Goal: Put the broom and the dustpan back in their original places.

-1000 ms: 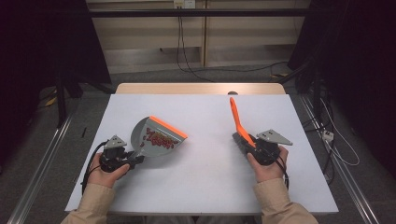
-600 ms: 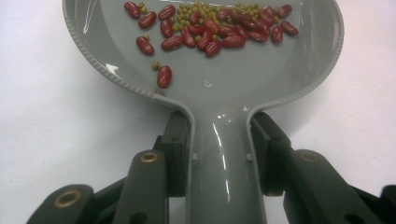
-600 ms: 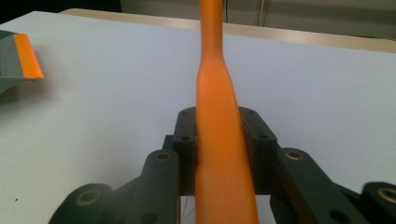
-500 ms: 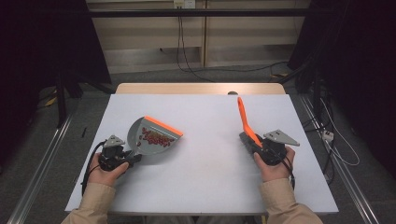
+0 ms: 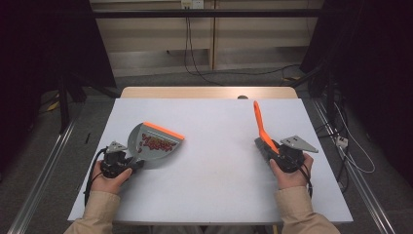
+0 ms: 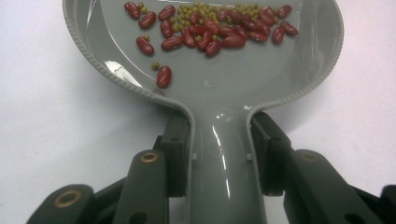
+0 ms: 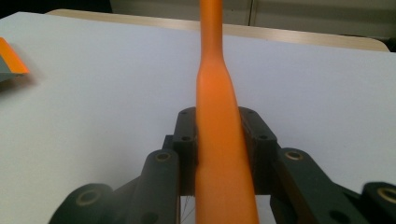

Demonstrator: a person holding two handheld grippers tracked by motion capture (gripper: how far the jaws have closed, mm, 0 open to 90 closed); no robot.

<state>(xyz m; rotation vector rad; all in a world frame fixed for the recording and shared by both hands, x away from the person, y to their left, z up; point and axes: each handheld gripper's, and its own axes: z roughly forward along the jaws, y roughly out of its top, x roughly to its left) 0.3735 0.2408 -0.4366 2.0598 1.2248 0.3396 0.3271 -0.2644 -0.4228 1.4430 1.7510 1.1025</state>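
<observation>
- Wide bare tabletop lies between my two hands; the right one sits near the right edge.
- One grey dustpan, one orange brush.
- My left tool is clamped on the dustpan's handle at the left; red beans and small green ones lie inside.
- My right tool is clamped on the brush, whose handle points up and away.

The dustpan looked like glossy grey plastic with a finely ribbed rim; the red beans in it were smooth and shiny; the brush handle was smooth, semi-matt orange plastic; the tabletop was matt white, its far edge pale wood.
</observation>
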